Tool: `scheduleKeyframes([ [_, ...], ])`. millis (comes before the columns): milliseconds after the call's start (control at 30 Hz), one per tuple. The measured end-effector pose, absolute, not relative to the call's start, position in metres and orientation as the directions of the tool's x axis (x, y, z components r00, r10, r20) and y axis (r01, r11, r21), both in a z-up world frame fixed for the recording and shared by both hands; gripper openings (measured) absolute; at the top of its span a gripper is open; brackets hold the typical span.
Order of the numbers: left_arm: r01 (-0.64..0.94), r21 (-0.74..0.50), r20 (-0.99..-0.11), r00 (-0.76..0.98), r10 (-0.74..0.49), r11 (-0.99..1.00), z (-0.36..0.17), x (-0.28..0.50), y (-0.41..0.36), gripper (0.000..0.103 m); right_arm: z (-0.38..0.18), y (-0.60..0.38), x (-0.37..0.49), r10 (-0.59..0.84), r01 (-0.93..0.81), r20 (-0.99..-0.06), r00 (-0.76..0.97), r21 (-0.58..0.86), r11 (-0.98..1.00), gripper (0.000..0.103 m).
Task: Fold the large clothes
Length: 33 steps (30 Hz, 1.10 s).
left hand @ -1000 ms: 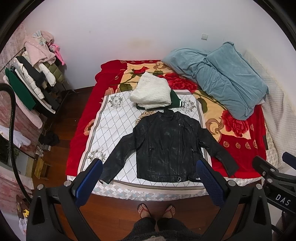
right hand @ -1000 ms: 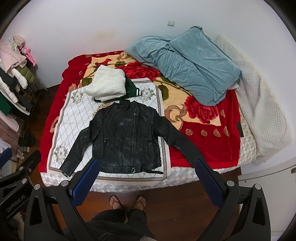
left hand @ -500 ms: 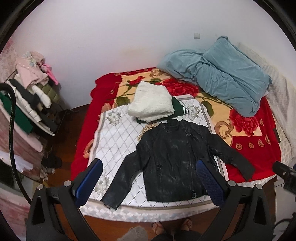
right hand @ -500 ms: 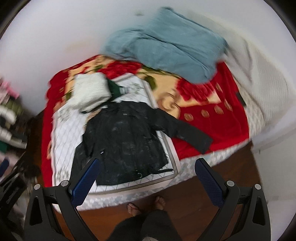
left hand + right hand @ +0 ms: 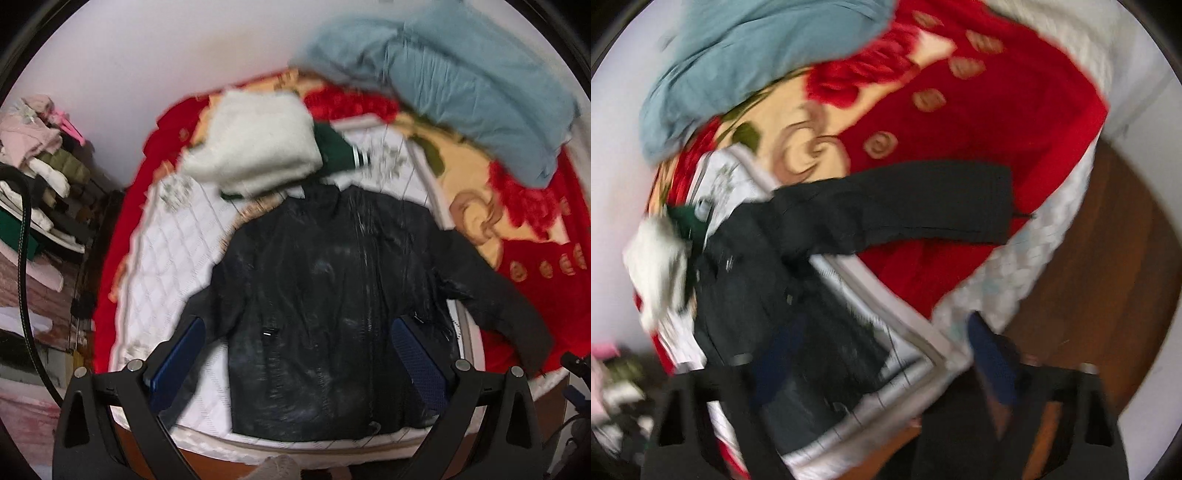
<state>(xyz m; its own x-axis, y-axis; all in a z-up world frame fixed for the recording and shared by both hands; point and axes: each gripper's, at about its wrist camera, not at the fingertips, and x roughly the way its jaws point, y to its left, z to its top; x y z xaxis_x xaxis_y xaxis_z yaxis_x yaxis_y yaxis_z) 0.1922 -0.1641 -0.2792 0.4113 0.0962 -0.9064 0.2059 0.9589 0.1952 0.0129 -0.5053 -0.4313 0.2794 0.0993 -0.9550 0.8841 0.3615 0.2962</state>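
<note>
Basically pre-grasp: black jacket (image 5: 332, 314) lies face up and spread flat on the white quilted sheet (image 5: 173, 258) at the foot of the bed (image 5: 1052, 258), both sleeves out to the sides, likely laid that way so each side can be folded inward. Left claw (image 5: 299, 365) hangs above the jacket's lower body, released, fingers wide apart, nothing between them. Right claw (image 5: 882, 365) is also spread and empty, tilted toward the bed's corner; heavy motion blur in that view, so exact height over the fabric cannot be told.

Folded white sweater (image 5: 255, 144) sits on a green garment (image 5: 336, 151) just beyond the collar, probably the done pile, kept apart from the working area. Blue duvet (image 5: 461, 81) is bunched at the far side.

Left wrist view gives the whole jacket, zipper, hem, and a clothes rack (image 5: 40, 184) by the wall. Right wrist view alone shows the jacket's one sleeve (image 5: 923, 206) stretched off the sheet onto the red blanket (image 5: 1015, 122), cuff near the bed edge, plus the wood floor (image 5: 1108, 277). That sleeve looks like the right claw's likely target.
</note>
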Motion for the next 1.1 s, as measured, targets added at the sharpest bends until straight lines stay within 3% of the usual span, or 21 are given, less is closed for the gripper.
scheduleKeyframes([
  [200,0.204,0.198,-0.949,0.283,0.136,0.959,-0.386,0.225,-0.218,0.103,-0.562,-0.576,-0.005,0.199,0.935,-0.922,0.331,0.349,0.058,0.072],
  [400,0.257,0.158,-0.972,0.212,0.103,0.953,-0.455,0.240,-0.268,0.103,-0.646,-0.590,0.004,0.297,0.890,-0.840,0.455,0.420,-0.176,0.072],
  [467,0.283,0.141,-0.975,0.203,0.085,0.949,-0.467,0.239,-0.282,0.103,-0.653,-0.591,0.005,0.250,0.860,-0.828,0.501,0.443,-0.254,0.070],
  [500,0.296,0.135,-0.977,0.198,0.078,0.946,-0.472,0.239,-0.290,0.103,-0.649,-0.591,0.003,0.193,0.842,-0.832,0.521,0.463,-0.278,0.056],
  [533,0.309,0.130,-0.979,0.192,0.072,0.942,-0.475,0.238,-0.295,0.103,-0.643,-0.593,0.001,0.136,0.831,-0.838,0.529,0.478,-0.286,0.035],
  [567,0.320,0.123,-0.980,0.190,0.064,0.939,-0.478,0.237,-0.302,0.103,-0.634,-0.595,-0.002,0.081,0.824,-0.845,0.529,0.489,-0.287,0.029],
  [667,0.336,0.100,-0.983,0.182,0.040,0.937,-0.479,0.233,-0.317,0.103,-0.620,-0.602,-0.009,-0.002,0.817,-0.852,0.523,0.503,-0.281,0.028],
  [833,0.366,0.086,-0.984,0.178,0.021,0.926,-0.481,0.225,-0.336,0.103,-0.654,-0.617,-0.018,0.082,0.824,-0.849,0.523,0.478,-0.303,0.035],
  [1000,0.395,0.100,-0.984,0.174,0.032,0.913,-0.490,0.212,-0.354,0.103,-0.658,-0.625,-0.017,0.016,0.801,-0.833,0.553,0.526,-0.284,0.035],
  [1033,0.399,0.101,-0.984,0.176,0.032,0.912,-0.491,0.211,-0.357,0.103,-0.654,-0.625,-0.014,-0.020,0.802,-0.837,0.547,0.531,-0.275,0.021],
  [1100,0.404,0.107,-0.982,0.184,0.034,0.908,-0.490,0.210,-0.365,0.103,-0.640,-0.626,-0.010,-0.077,0.811,-0.845,0.529,0.530,-0.247,0.010],
])
